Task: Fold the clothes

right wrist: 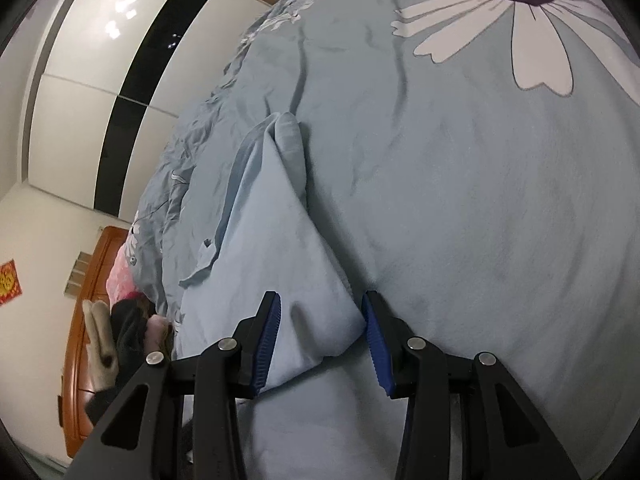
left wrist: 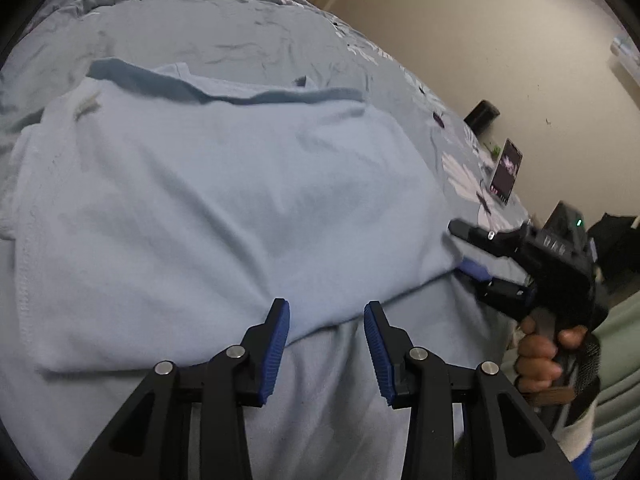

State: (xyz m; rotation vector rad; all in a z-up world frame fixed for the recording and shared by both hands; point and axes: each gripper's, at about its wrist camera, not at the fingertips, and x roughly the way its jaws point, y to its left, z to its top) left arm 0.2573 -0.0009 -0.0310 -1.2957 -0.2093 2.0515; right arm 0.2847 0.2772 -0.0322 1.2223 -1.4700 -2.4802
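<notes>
Flower-printed bedding covers the bed (right wrist: pixel 500 184), where a pale blue shirt (left wrist: pixel 224 208) lies partly folded (collar at the far edge). Both the left gripper (left wrist: pixel 326 342) and right gripper (right wrist: pixel 320 340) hover over its near folded edge with fingers spread wide, gripping nothing.

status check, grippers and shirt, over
Left gripper open at the folded edge of the shirt. Right gripper open around its corner. Shirt half folded on the bedsheet. Nothing blocking.
</notes>
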